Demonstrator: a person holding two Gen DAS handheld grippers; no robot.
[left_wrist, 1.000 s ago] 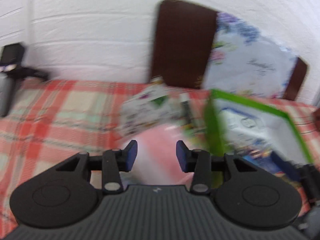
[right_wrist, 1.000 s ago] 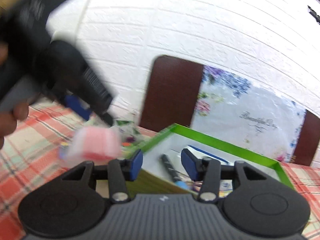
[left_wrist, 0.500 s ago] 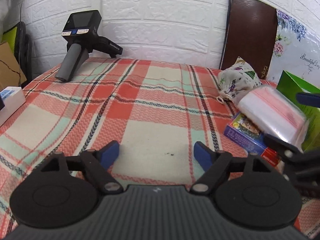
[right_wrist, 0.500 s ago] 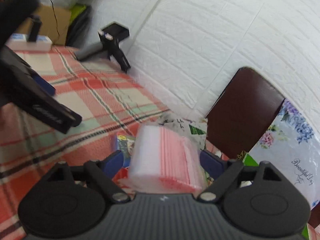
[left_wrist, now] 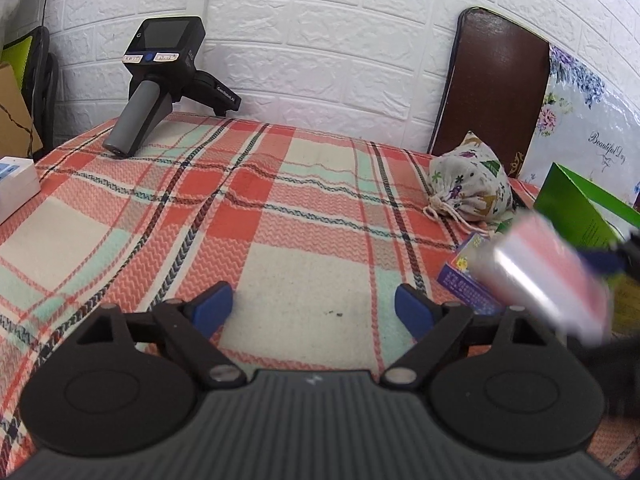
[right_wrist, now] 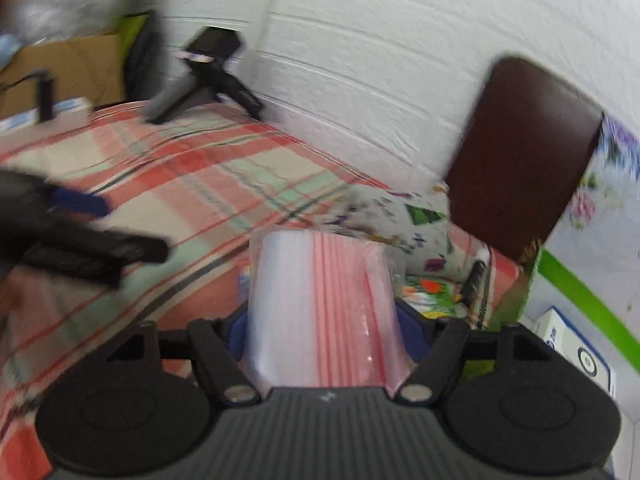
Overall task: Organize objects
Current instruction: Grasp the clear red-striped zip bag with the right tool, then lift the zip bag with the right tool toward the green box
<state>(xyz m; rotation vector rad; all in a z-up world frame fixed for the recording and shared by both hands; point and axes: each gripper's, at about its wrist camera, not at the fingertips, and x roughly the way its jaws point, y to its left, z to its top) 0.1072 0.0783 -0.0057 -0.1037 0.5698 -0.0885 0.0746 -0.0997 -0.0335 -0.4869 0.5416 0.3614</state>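
A pack of clear zip bags with red stripes (right_wrist: 320, 304) sits between my right gripper's (right_wrist: 326, 336) blue pads, which press on both its sides as the jaws are closing. The same pack (left_wrist: 548, 280) shows blurred at the right of the left wrist view, above a purple card box (left_wrist: 464, 280). My left gripper (left_wrist: 314, 312) hovers over the plaid cloth (left_wrist: 280, 208) with its jaws wide and still opening, nothing between them. A green box (right_wrist: 576, 292) stands open to the right, with a white carton (right_wrist: 572, 344) inside.
A floral drawstring pouch (left_wrist: 472, 184) lies by a brown board (left_wrist: 492, 92) leaning on the white brick wall. A black marker (right_wrist: 474, 276) rests beside the green box. At the back left stands a black handheld device (left_wrist: 160, 80), and a white box (left_wrist: 16, 184) sits at the left edge.
The left gripper let go of the zip bag pack, swung away to the left and opened wide. The right gripper took the pack between its jaws and narrowed onto it.
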